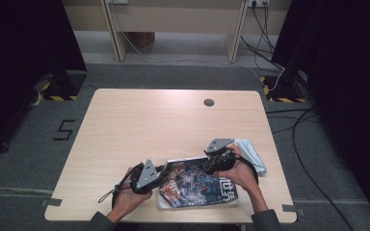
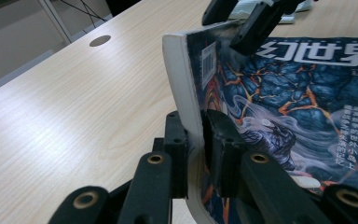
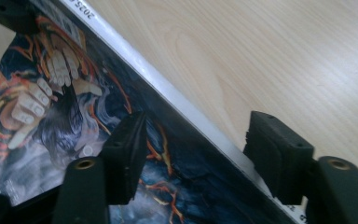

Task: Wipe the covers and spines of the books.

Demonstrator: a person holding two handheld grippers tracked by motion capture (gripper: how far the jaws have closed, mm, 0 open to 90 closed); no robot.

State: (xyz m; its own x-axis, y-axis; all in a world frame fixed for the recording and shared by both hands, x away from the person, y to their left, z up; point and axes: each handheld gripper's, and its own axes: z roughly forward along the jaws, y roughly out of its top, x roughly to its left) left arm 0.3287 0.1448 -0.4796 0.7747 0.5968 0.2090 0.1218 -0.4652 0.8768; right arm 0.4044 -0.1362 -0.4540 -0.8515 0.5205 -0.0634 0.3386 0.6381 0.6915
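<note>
A magazine [image 1: 197, 185] with a dark blue and orange illustrated cover lies near the table's front edge. My left gripper [image 1: 163, 168] is shut on its left edge. In the left gripper view the jaws [image 2: 196, 135] pinch that edge of the magazine [image 2: 279, 93] and bend it upward. My right gripper [image 1: 211, 161] hovers over the magazine's far edge. In the right gripper view its jaws [image 3: 200, 144] stand apart, one above the cover [image 3: 74, 93], the other above bare wood beyond the white spine, with neither pad pressing on it. The right gripper [image 2: 242, 23] also shows ahead of the left one.
A pale blue cloth [image 1: 250, 151] lies just right of the right hand. The wooden table [image 1: 139, 125] has a round cable hole [image 1: 209, 102] near its far edge. Beyond the table are desk legs and cables on grey floor.
</note>
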